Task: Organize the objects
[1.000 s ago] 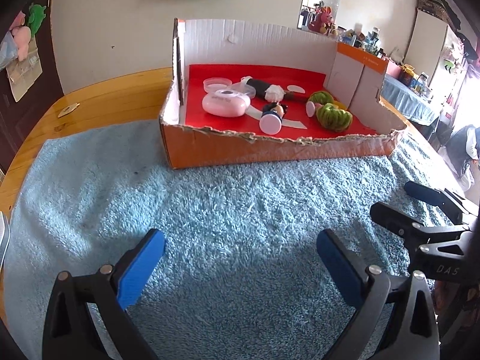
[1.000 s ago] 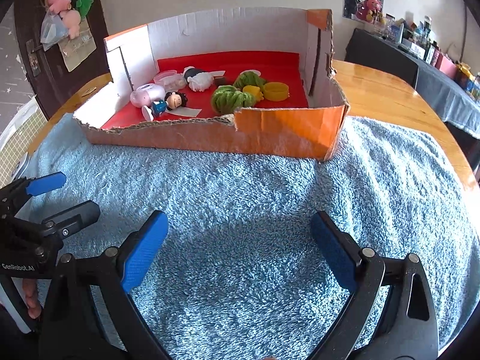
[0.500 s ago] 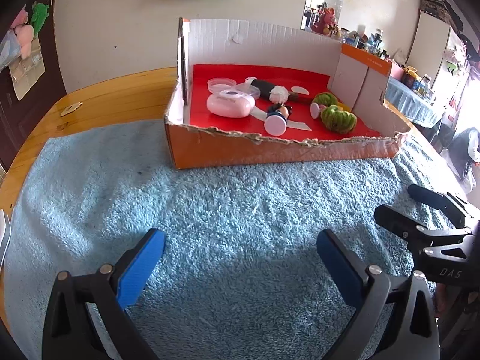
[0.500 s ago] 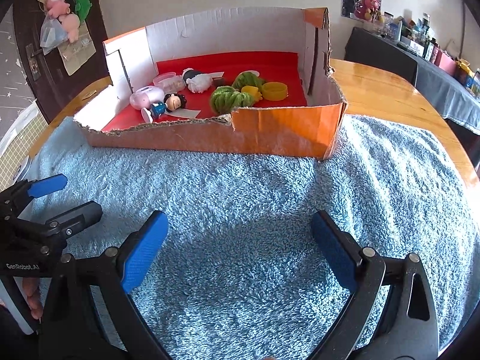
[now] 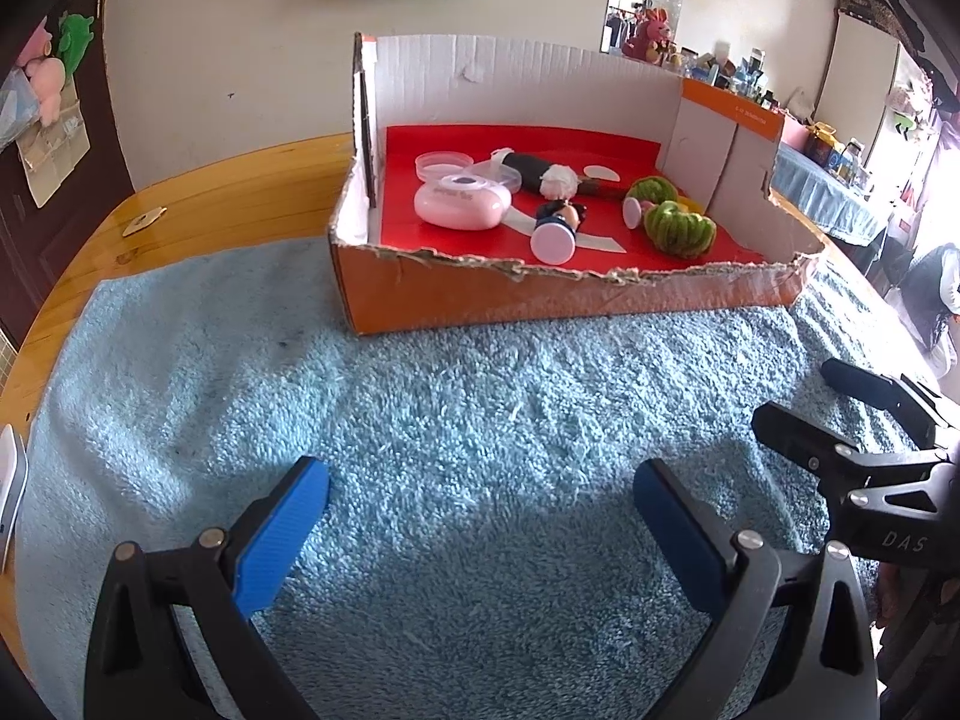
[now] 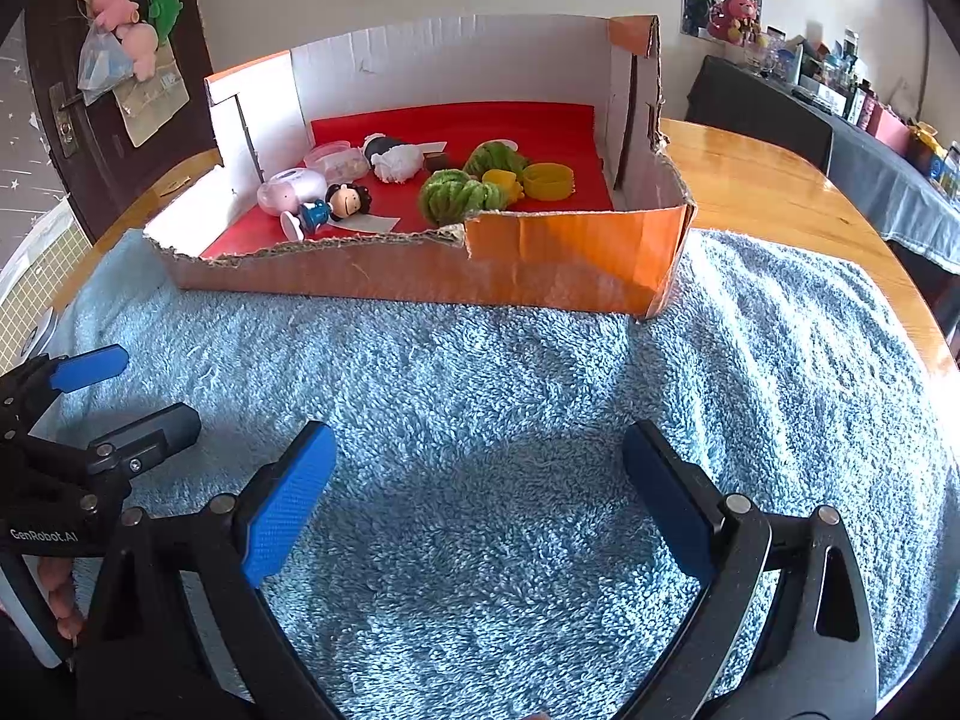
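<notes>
I see a big wooden bench [image 5: 240, 192] with a fluffy blue towel [image 5: 480, 408] spread over most of it. On the far part of the towel sits an orange cardboard box [image 6: 540, 264] with a torn front edge and a red floor. My left claw [image 5: 480, 516] hangs over bare towel in front of the box, and its blue fingers [image 5: 282, 534] are spread wide with nothing between them. My right claw [image 6: 480, 510] hangs over the towel just beside it, also spread wide and holding nothing. All the small things lie inside the box. A green ruffled toy [image 6: 456, 195] sits near the middle of the front edge, with a second green one just behind it. A pink oval case [image 5: 462, 204] lies at the left side, with a clear round tub [image 5: 441, 163] behind it. A little doll with black hair [image 6: 348, 201] lies on its side next to the pink case. A yellow ring [image 6: 547, 180] rests toward the right wall, beside a small yellow piece [image 6: 501, 180].
</notes>
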`<state>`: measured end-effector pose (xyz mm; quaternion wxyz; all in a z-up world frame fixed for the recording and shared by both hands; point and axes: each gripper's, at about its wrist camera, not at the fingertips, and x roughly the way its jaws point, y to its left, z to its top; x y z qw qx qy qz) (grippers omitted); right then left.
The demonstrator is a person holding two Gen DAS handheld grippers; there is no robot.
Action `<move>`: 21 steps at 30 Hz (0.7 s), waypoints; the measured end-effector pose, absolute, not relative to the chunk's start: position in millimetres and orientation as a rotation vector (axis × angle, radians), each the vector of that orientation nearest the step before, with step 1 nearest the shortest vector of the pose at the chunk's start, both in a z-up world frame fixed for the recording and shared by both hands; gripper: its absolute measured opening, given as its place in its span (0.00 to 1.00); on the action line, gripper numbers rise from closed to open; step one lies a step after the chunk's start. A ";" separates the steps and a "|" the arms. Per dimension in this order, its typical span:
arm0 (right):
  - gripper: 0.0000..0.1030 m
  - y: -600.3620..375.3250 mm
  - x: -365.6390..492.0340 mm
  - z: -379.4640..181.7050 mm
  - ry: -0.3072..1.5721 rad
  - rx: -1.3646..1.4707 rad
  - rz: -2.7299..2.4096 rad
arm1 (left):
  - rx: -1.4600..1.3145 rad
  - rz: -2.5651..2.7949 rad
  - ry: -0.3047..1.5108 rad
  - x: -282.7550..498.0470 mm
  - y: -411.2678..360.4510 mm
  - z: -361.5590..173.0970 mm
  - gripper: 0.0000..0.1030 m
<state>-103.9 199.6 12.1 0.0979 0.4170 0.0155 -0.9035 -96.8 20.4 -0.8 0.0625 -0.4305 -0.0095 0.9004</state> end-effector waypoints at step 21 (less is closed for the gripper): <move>0.95 201.1 -99.5 10.3 0.064 1.239 -2.716 | -1.342 2.732 0.051 -99.4 26.0 -2.8 1.00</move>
